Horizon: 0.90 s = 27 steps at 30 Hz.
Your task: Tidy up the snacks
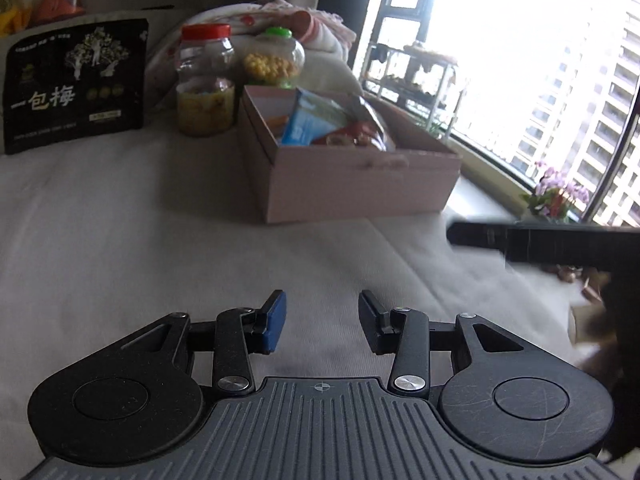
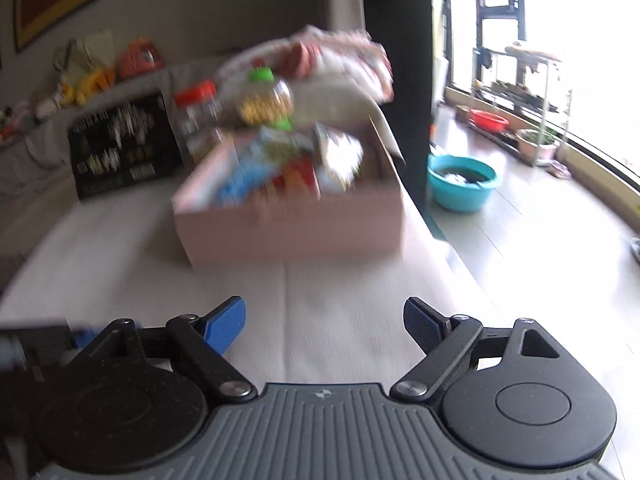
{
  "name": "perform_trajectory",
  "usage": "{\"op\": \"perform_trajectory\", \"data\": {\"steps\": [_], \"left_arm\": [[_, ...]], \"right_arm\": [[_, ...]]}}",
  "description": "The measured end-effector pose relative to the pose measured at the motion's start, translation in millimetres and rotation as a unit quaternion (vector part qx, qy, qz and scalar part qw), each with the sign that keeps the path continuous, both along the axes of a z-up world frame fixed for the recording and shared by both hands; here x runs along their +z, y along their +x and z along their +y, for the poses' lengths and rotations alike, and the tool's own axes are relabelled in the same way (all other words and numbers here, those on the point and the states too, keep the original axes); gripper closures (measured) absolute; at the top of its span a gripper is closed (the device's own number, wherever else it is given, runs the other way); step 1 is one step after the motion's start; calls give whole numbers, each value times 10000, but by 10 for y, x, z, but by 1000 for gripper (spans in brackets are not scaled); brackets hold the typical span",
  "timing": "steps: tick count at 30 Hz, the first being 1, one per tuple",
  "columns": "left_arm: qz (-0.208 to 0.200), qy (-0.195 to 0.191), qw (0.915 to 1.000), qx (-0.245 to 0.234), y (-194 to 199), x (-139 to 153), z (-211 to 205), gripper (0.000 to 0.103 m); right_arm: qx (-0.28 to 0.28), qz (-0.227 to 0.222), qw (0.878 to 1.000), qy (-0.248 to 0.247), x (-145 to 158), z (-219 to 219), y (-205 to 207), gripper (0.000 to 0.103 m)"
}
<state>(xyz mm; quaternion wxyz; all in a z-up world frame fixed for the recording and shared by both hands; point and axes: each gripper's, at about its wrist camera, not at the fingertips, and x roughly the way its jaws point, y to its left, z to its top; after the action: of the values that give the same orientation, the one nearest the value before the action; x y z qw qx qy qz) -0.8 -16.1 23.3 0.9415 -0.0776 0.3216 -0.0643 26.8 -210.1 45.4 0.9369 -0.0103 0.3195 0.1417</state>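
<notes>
A pink cardboard box (image 1: 360,184) stands on the white bed sheet and holds several snack packets, among them a blue packet (image 1: 308,120). Behind it stand a red-lidded jar (image 1: 205,80) and a green-lidded jar of yellow snacks (image 1: 274,60). A black plum packet (image 1: 76,84) leans upright at the left. My left gripper (image 1: 322,320) is open and empty, low over the sheet in front of the box. My right gripper (image 2: 324,324) is open and empty; its view is blurred and shows the box (image 2: 296,232), both jars and the black packet (image 2: 124,144).
A folded patterned blanket (image 1: 304,28) lies behind the jars. The bed edge runs along the right, with floor beyond and a teal basin (image 2: 460,184) on it. A plant rack (image 2: 520,100) stands by the window. Part of the right gripper (image 1: 540,240) shows at the left view's right edge.
</notes>
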Motion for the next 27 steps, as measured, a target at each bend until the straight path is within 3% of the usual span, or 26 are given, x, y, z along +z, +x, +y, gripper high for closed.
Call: {"op": "perform_trajectory", "data": {"steps": [4,11,20,27], "left_arm": [[-4,115,9999,53,-20,-111,-90,58],[-257,562,9980,130,-60,-165,-246,57],[-293,340,9988,178,-68,-179,-195,57],[-269,521,9981,181,-63,-174,-249,58]], "right_arm": [[-287,111,9994,-182,-310,-59,-76,16],[-384,-213,9989,-187,-352,-88,-134,16],[-263,-254,9986,-369,-368,-24,-123,16],[-325,-201,9985,-398,-363,-4,-93,15]]}}
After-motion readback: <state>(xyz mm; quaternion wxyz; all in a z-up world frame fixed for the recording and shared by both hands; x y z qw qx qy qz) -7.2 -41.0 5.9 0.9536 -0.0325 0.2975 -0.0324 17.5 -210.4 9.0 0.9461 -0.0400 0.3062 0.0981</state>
